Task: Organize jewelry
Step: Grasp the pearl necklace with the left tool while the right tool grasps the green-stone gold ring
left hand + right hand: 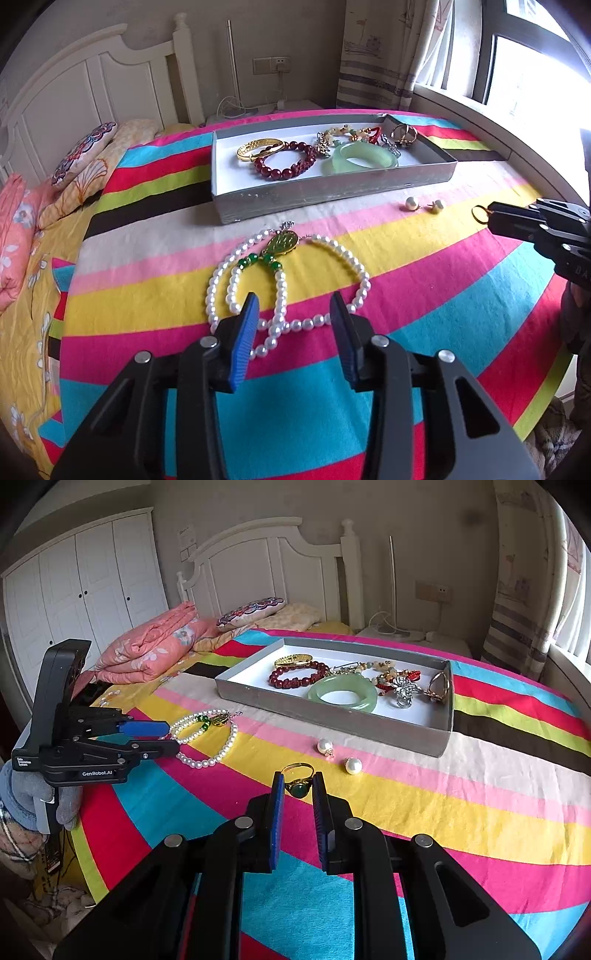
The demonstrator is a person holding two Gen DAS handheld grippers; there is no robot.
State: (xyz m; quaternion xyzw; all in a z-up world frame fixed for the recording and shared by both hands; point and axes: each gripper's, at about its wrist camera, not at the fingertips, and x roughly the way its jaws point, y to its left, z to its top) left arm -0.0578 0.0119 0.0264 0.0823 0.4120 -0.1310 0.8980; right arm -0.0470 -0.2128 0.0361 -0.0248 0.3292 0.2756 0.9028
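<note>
Right gripper (298, 788) narrowed around gold ring (298, 780), pads flanking its green stone; contact unclear. Left gripper (293, 314) spread wide, empty, poised over pearl necklace (284, 284) on striped bed (424, 302). Two pearl earrings (339, 755) at one o'clock of the ring, loose. Farther, at twelve, grey tray (332, 720) holding jade bangle (343, 693), red beads (297, 674), gold bangle (293, 660).
</note>
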